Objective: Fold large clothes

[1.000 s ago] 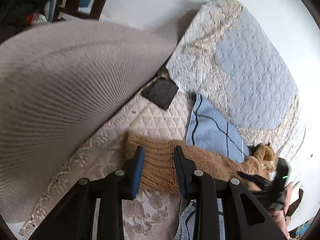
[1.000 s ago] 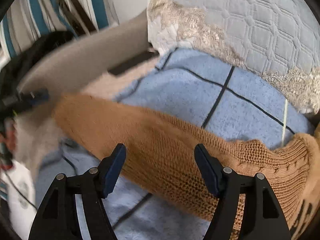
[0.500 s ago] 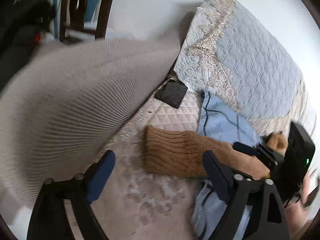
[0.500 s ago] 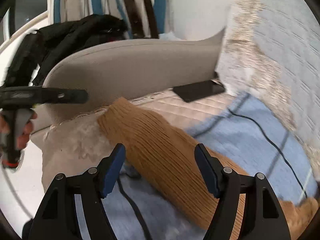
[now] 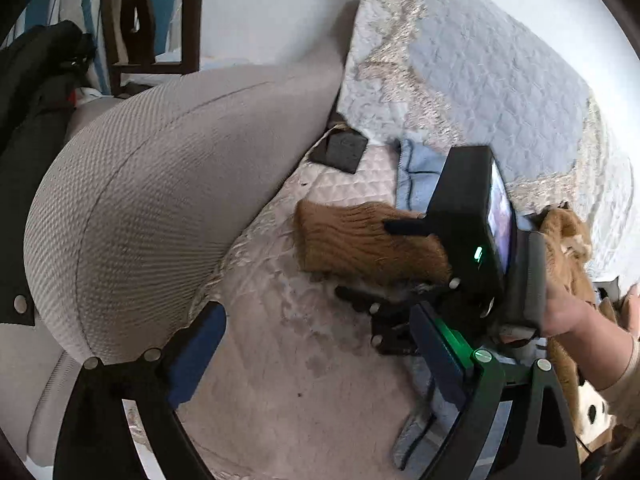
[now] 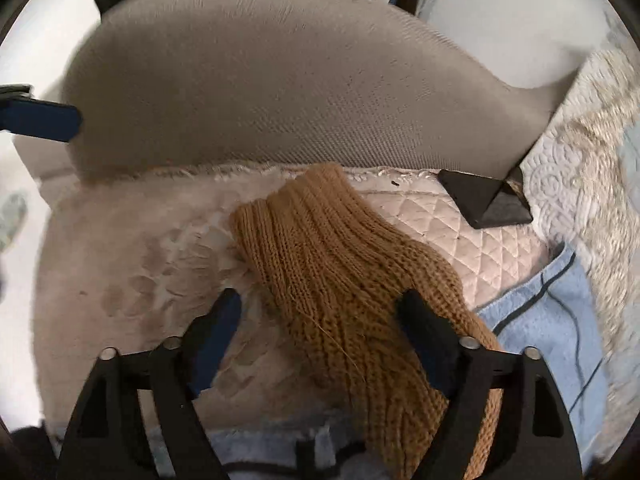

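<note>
A brown knitted sweater sleeve (image 6: 340,264) lies stretched across a quilted beige bed cover (image 6: 132,264). My right gripper (image 6: 320,320) is open, its jaws on either side of the sleeve just above it. In the left wrist view the sleeve (image 5: 360,240) lies ahead, with the right gripper's body (image 5: 476,220) over it, held by a hand. My left gripper (image 5: 320,344) is open and empty, back from the cuff. The sweater's body (image 5: 568,248) is bunched at the right.
A large grey cushion (image 5: 160,208) lies at the left. A quilted blue and white pillow (image 5: 472,72) leans on the wall. A black phone-like slab (image 5: 340,150) lies between them. A light blue checked towel (image 6: 552,312) is under the sleeve. A dark chair (image 5: 152,20) stands behind.
My left gripper opened, let go of the cuff and drew back. My right gripper swung along the sleeve toward the cuff and now straddles it.
</note>
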Available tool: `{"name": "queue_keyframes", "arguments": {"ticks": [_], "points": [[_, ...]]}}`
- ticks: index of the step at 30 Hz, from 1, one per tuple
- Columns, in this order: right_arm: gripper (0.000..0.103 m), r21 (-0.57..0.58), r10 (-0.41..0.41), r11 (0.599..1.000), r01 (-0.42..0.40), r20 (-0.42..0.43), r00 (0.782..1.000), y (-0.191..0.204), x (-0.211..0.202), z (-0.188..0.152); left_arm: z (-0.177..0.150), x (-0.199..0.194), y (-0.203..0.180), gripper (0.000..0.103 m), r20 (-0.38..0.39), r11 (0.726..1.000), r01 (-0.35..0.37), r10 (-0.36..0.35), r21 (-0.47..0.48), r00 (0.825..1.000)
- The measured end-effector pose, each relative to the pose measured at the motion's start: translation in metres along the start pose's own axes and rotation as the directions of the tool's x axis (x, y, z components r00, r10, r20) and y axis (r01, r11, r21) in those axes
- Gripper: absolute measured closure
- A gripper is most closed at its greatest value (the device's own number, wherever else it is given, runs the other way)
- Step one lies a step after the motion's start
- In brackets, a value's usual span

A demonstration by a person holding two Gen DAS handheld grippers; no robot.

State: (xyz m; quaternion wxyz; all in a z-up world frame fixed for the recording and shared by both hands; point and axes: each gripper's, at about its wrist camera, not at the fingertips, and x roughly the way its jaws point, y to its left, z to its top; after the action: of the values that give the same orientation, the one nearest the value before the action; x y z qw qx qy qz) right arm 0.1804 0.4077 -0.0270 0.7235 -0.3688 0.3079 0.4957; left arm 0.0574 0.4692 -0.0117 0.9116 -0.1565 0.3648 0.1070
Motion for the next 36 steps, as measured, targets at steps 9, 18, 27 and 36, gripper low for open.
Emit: {"name": "queue_keyframes", "arguments": {"ticks": [9, 18, 27, 36], "points": [[0.055, 0.142, -0.026, 0.990, 0.023, 0.016, 1.000, -0.021, 0.000, 0.007, 0.007, -0.002, -0.014, 0.009, 0.030, 1.000, 0.000, -0.001, 0.026, 1.000], [0.080, 0.232, -0.049, 0.972, 0.022, 0.111, 0.993, -0.028, -0.038, -0.004, 0.012, 0.004, -0.042, 0.009, 0.042, 0.998, 0.050, -0.052, 0.044, 0.998], [0.081, 0.503, -0.109, 0.863, -0.043, 0.269, 0.957, -0.087, -0.138, -0.043, 0.020, 0.004, -0.096, 0.009, 0.074, 0.982, 0.152, -0.161, 0.114, 0.984], [0.083, 0.709, -0.273, 0.704, -0.043, 0.326, 0.905, -0.147, -0.240, -0.128, 0.026, 0.014, -0.172, 0.009, 0.072, 0.946, 0.258, -0.276, 0.197, 0.958]]}}
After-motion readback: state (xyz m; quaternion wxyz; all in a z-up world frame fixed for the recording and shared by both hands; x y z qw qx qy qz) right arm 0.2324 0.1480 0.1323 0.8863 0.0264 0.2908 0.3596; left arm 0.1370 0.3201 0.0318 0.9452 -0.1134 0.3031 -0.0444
